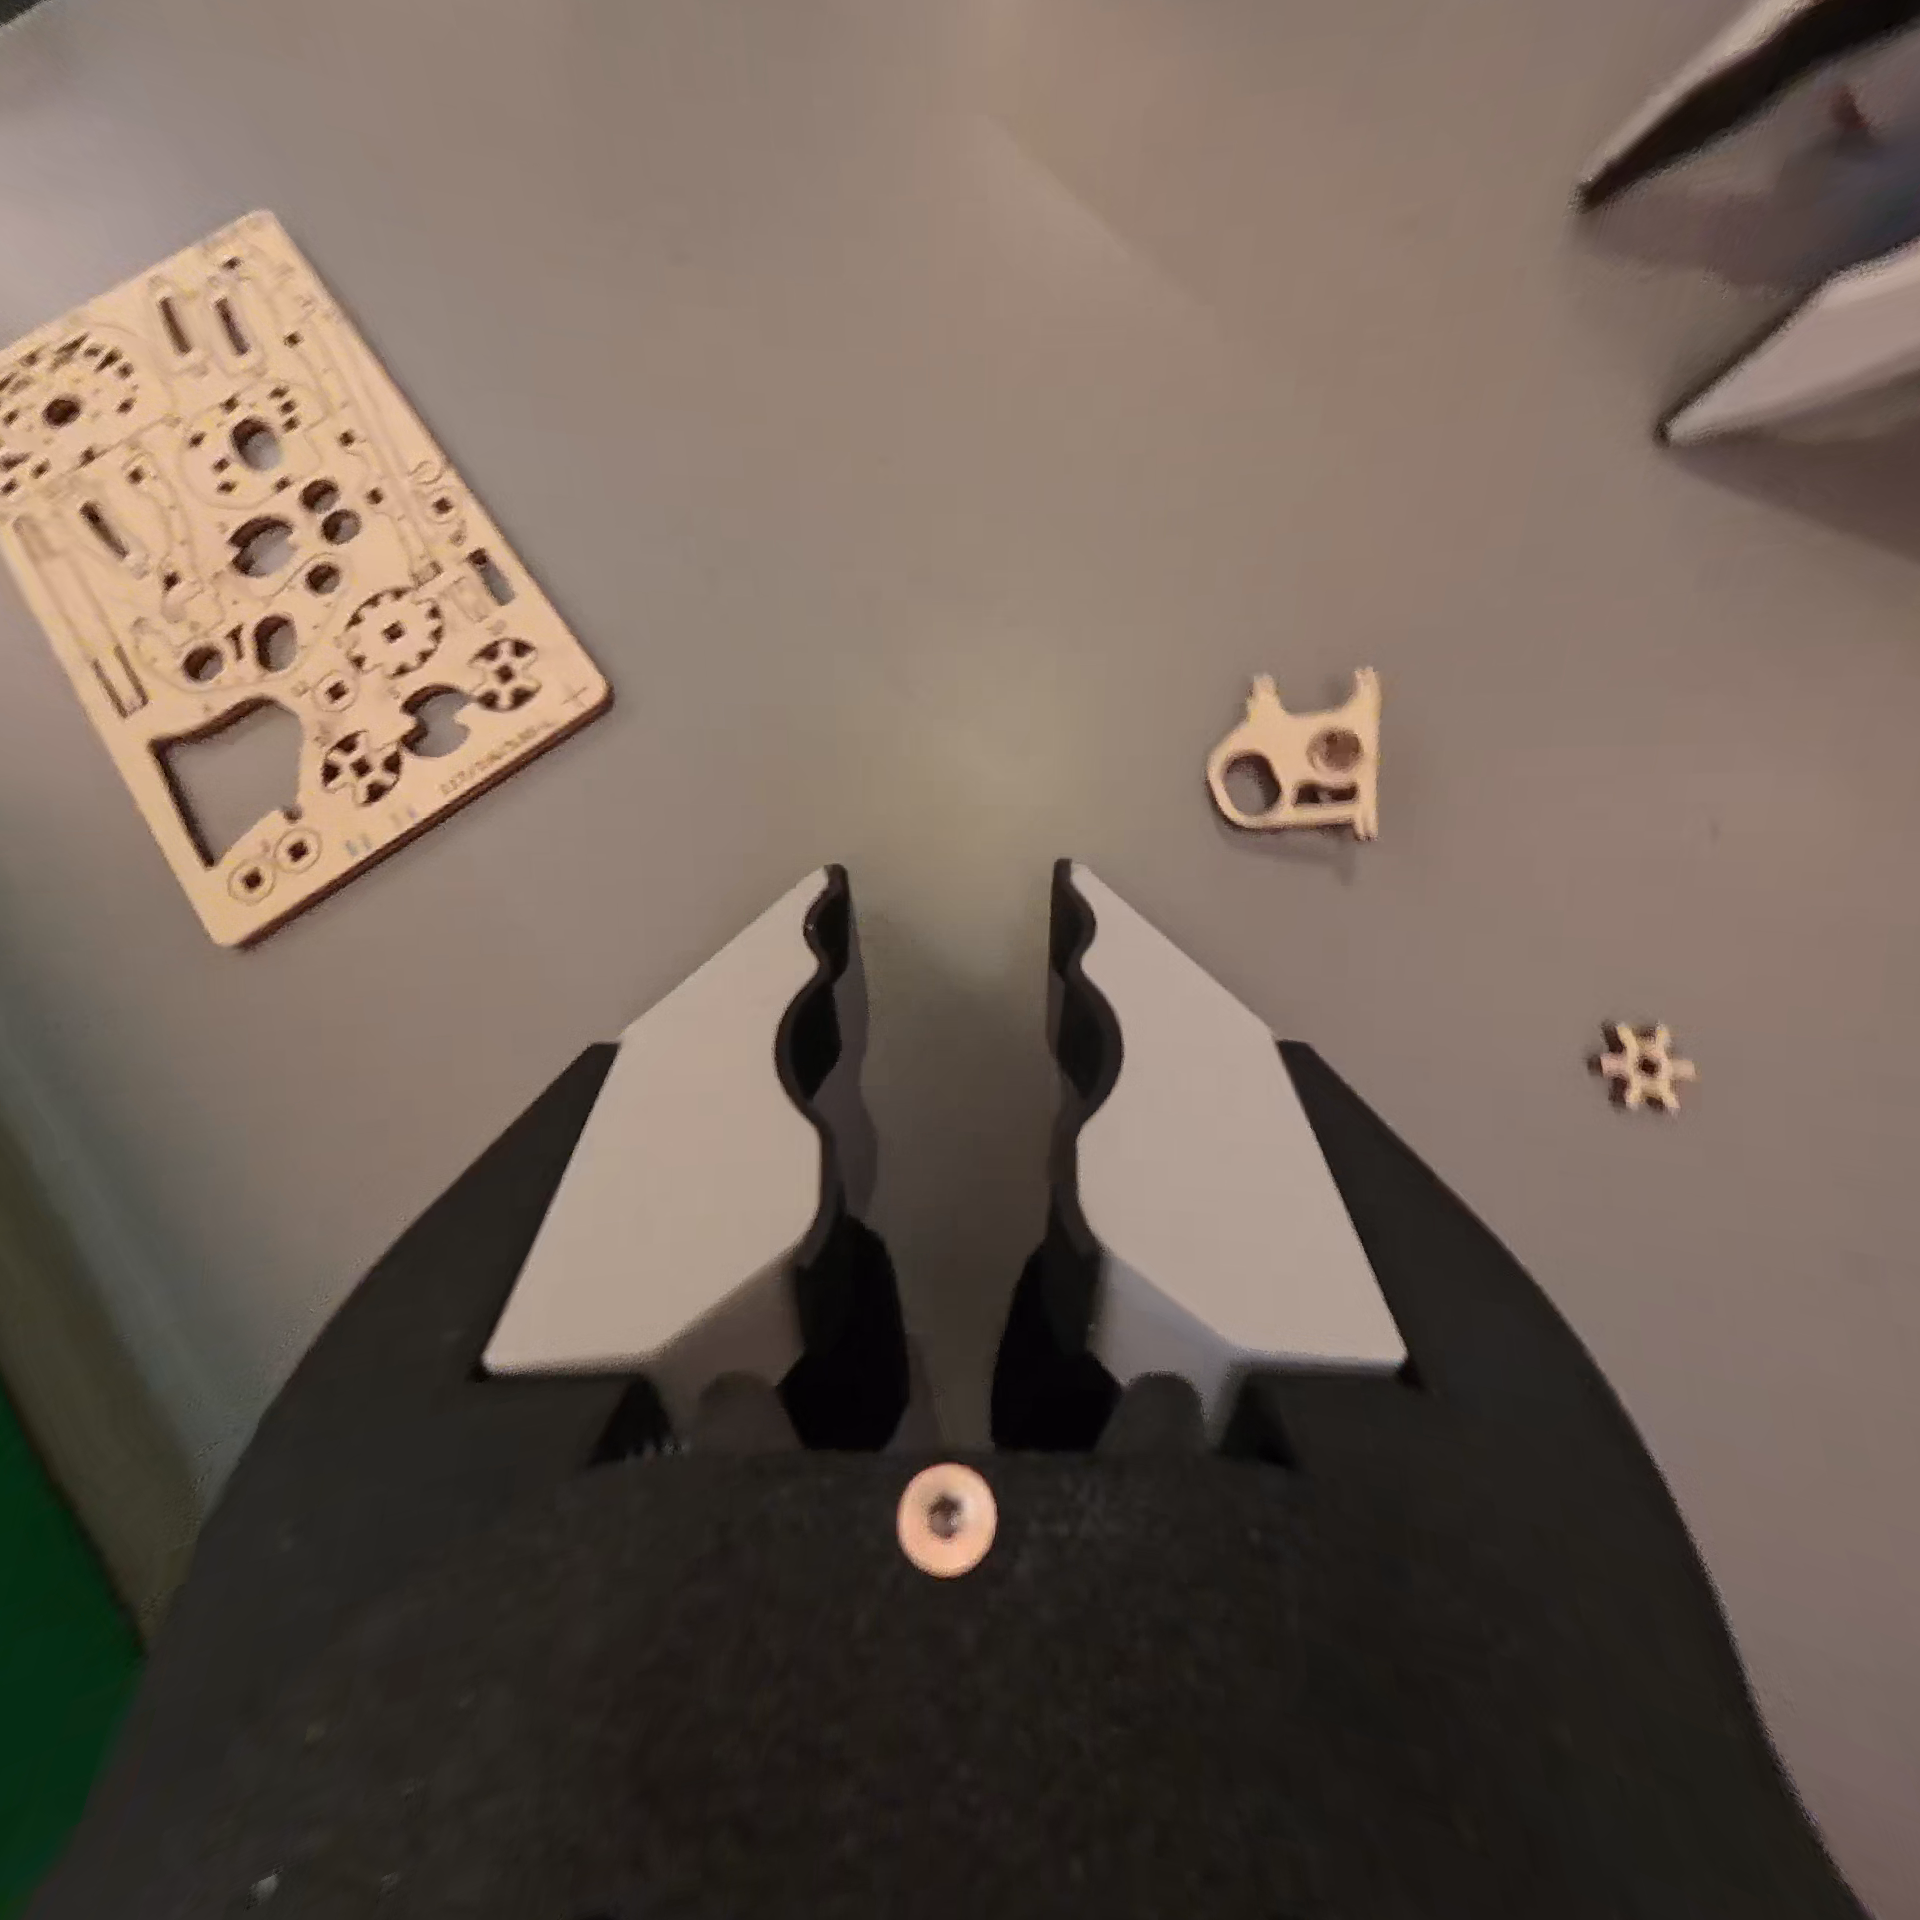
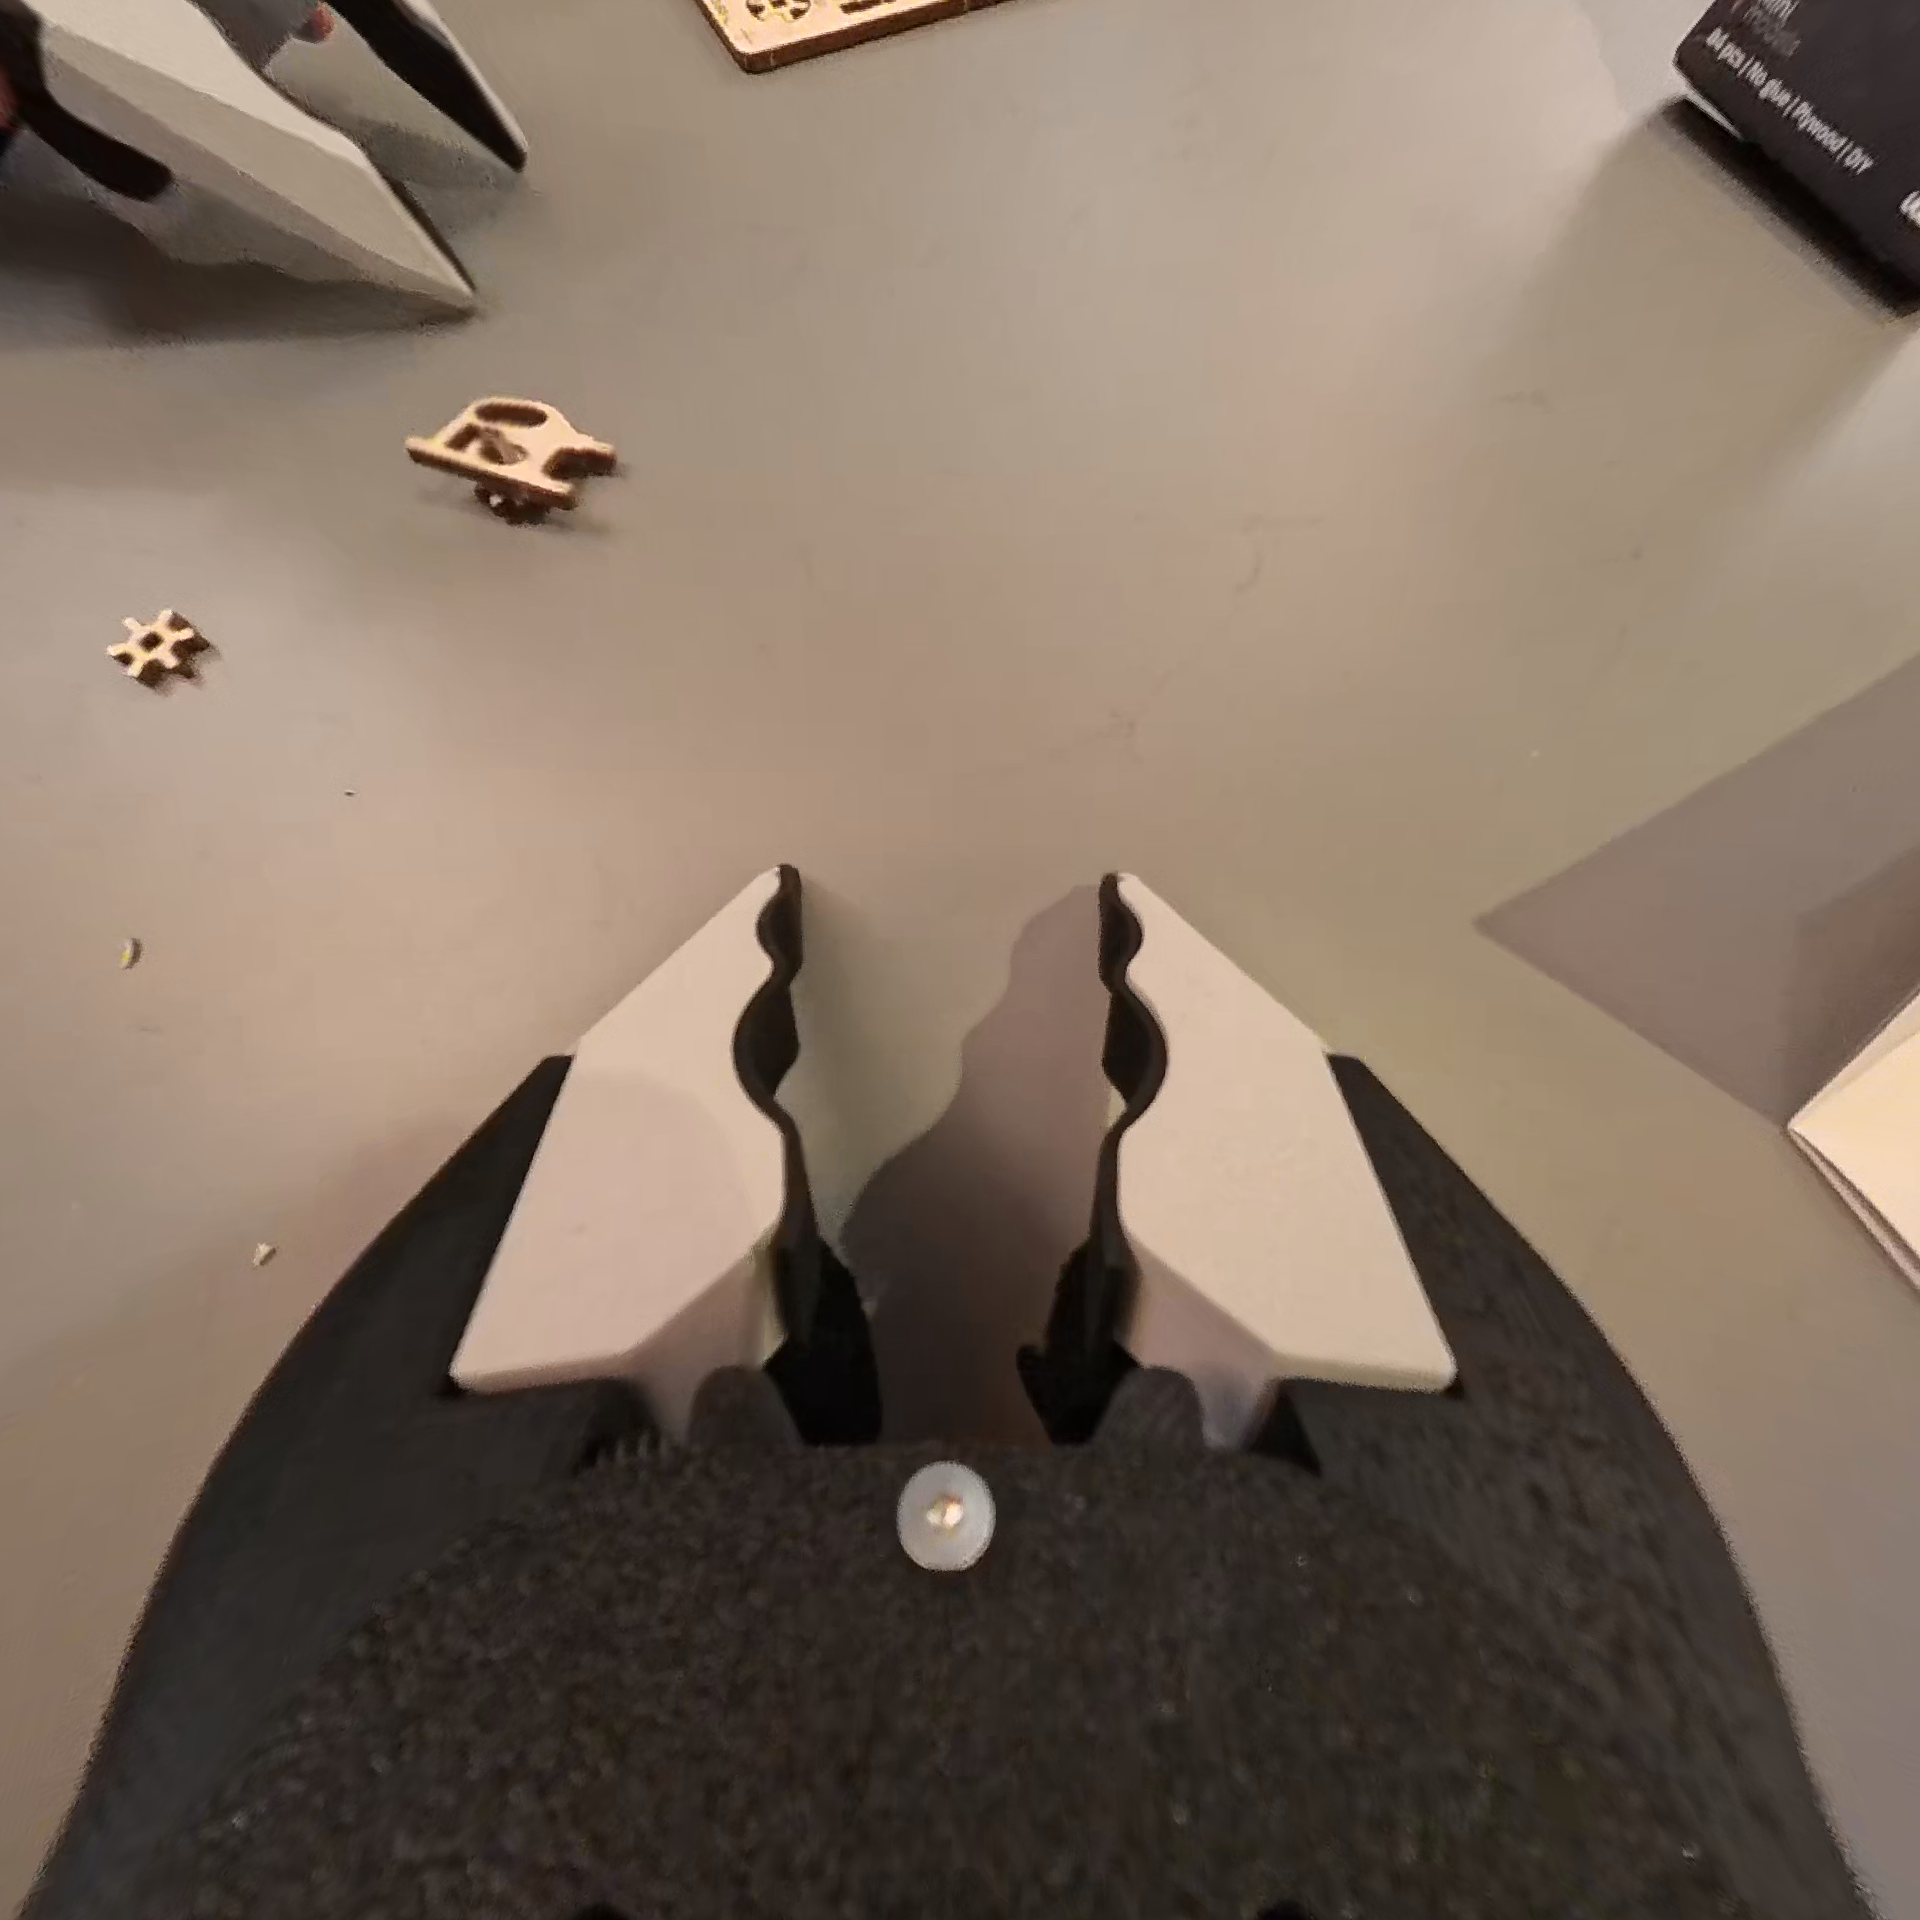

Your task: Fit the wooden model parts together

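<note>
Two hand-held grippers hover over a grey table (image 1: 935, 436), both empty, their jaws standing apart. In the left wrist view, the left gripper (image 1: 948, 883) fills the lower centre of the frame, its grey fingers with black wavy pads parted over bare tabletop. At the left of that frame lies the laser-cut wooden parts sheet (image 1: 260, 582), flat on the table, several shapes already punched out. To the right of centre sits a small wooden model part (image 1: 1299, 758) with cut-outs and two prongs, and lower right, well apart from it, a small wooden gear (image 1: 1642, 1068). The right gripper's fingertips enter blurred at the upper right. In the right wrist view, the right gripper (image 2: 948, 883) occupies the lower centre, parted over the table; the model part (image 2: 509, 449) rests at the upper left, slightly raised on one side, the gear (image 2: 156, 646) below and left of it. A dark box (image 2: 1808, 156) sits at the upper right corner, and a pale booklet (image 2: 1870, 1164) at the right edge.
</note>
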